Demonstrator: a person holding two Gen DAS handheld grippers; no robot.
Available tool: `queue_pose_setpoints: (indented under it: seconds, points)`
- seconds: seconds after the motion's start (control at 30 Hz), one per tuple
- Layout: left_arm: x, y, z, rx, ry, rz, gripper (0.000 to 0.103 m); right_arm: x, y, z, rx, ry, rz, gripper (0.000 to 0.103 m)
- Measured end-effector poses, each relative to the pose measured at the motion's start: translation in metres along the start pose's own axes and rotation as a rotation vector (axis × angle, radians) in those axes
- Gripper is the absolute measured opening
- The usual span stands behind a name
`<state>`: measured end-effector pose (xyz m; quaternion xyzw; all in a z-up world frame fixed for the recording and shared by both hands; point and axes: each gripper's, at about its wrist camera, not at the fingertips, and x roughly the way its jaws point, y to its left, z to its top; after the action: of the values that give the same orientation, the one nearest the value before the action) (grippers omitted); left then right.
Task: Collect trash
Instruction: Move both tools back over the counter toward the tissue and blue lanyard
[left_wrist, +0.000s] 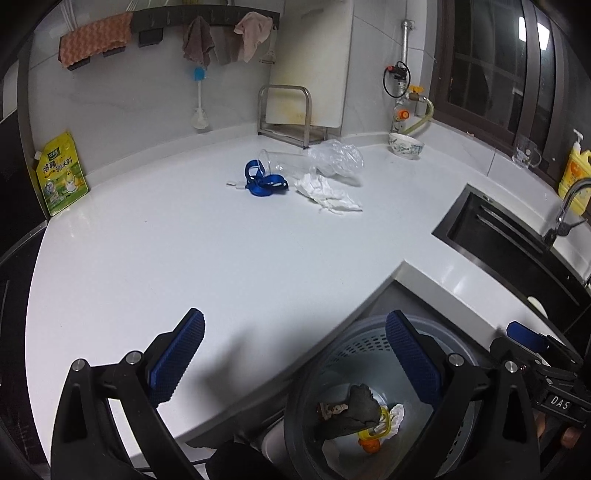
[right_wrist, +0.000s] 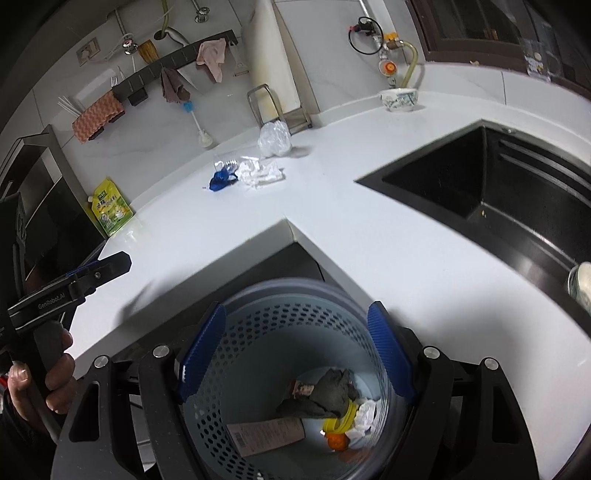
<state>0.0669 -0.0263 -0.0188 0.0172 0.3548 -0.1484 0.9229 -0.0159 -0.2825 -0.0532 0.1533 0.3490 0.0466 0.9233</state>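
Note:
A grey perforated trash basket (right_wrist: 258, 332) stands on the floor in the counter's inner corner; it also shows in the left wrist view (left_wrist: 354, 350). Inside lie a dark cloth (right_wrist: 328, 391), a card, yellow and orange bits and white paper. On the white counter (left_wrist: 207, 251) lie a blue strap (left_wrist: 264, 181), a crumpled white tissue (left_wrist: 325, 194), a clear plastic bag (left_wrist: 336, 157) and a tipped clear cup (left_wrist: 271, 160). My left gripper (left_wrist: 295, 354) is open and empty over the counter's front edge. My right gripper (right_wrist: 297, 350) is open and empty above the basket.
A black sink (right_wrist: 498, 184) with a tap (left_wrist: 569, 206) is at the right. A bowl (left_wrist: 406, 146), a rack with a cutting board (left_wrist: 288, 110), a yellow pouch (left_wrist: 61, 175) and a yellow soap bottle (left_wrist: 574, 173) stand along the back.

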Motion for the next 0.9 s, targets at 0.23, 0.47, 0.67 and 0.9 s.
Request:
queue_pose_setpoints:
  seconds: [0.23, 0.47, 0.67, 0.9]
  points:
    - [0.01, 0.021, 0.021, -0.047, -0.016, 0.032, 0.097, 0.022, 0.008, 0.044, -0.022, -0.022, 0.046, 0.076]
    - [0.027, 0.052, 0.062, -0.069, -0.037, 0.095, 0.097, 0.06, 0.025, 0.102, -0.121, -0.001, 0.072, 0.078]
    - [0.059, 0.062, 0.09, -0.074, -0.031, 0.121, 0.097, 0.11, 0.041, 0.144, -0.188, 0.032, 0.091, 0.078]
    - [0.103, 0.07, 0.101, -0.107, 0.025, 0.136, 0.097, 0.164, 0.057, 0.171, -0.233, 0.078, 0.077, 0.078]
